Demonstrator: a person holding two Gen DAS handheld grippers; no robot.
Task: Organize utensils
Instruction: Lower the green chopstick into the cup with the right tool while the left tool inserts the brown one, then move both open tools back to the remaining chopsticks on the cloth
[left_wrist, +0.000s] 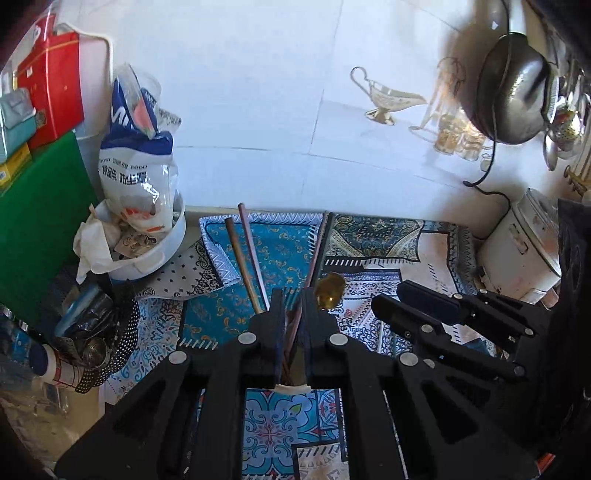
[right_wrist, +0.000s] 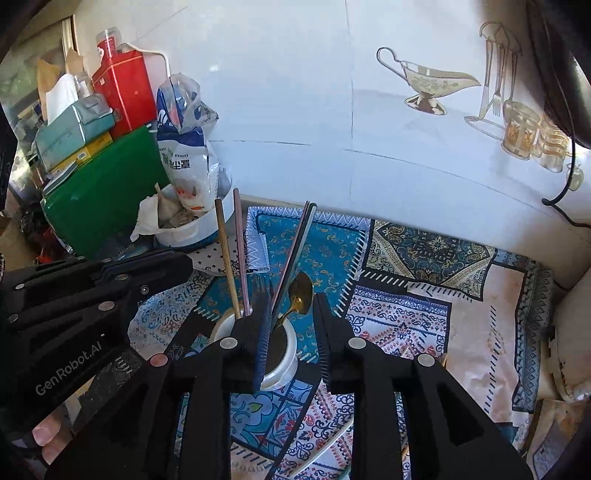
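Cup (right_wrist: 284, 354) whole only in right view, spoon (right_wrist: 300, 293) inside, right gripper (right_wrist: 291, 314) wide, left gripper (left_wrist: 293, 306) narrow around chopsticks (left_wrist: 291, 325).

Left gripper (left_wrist: 293, 295) above the white cup (right_wrist: 284, 354), its 2 fingers nearly together, right gripper (right_wrist: 290, 302) just right of it over the same cup, fingers spread apart, holding nothing

White tiled wall (right_wrist: 295, 92) with tableware decals (right_wrist: 436, 85) rises behind a patterned tablecloth (right_wrist: 424, 258).
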